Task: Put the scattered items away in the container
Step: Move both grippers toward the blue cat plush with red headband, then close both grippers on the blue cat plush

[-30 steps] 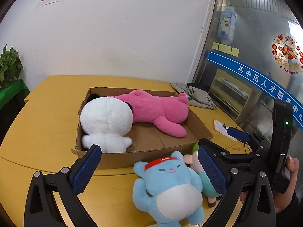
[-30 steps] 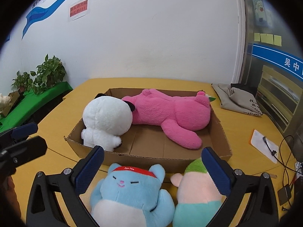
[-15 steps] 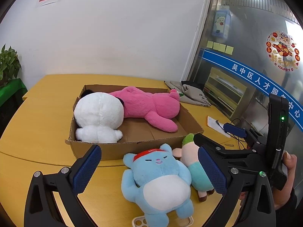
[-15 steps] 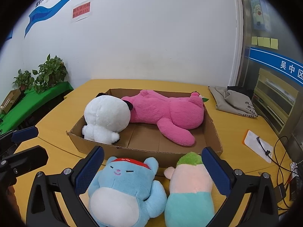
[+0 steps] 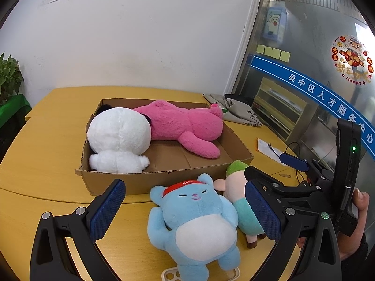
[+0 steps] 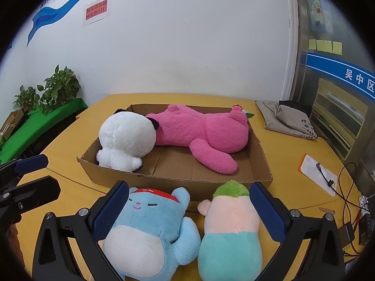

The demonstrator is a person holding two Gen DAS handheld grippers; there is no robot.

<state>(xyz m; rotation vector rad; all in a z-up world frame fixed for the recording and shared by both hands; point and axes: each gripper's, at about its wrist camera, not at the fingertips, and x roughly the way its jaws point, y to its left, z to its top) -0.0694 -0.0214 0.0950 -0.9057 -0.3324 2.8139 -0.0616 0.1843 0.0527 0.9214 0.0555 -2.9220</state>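
Observation:
A shallow cardboard box (image 5: 150,180) (image 6: 178,182) on the yellow table holds a white plush (image 5: 119,140) (image 6: 126,138) at its left and a pink plush (image 5: 185,126) (image 6: 204,133) along the back. A blue plush with a red headband (image 5: 194,222) (image 6: 150,227) and a pink-and-teal plush with green hair (image 5: 236,201) (image 6: 229,229) lie side by side on the table in front of the box. My left gripper (image 5: 185,213) is open above the blue plush. My right gripper (image 6: 187,210) is open, its jaws spanning both loose plushes.
A grey folded bag (image 5: 236,112) (image 6: 286,121) lies at the table's back right. A paper with a cable (image 6: 321,173) and more cables lie at the right edge. Potted plants (image 6: 58,89) stand on a green shelf at left. A small white tray (image 5: 173,275) lies near me.
Both grippers have pulled back from the box and risen, so the box and the two loose plushes look smaller and further off. Both stay open. The toys have not moved.

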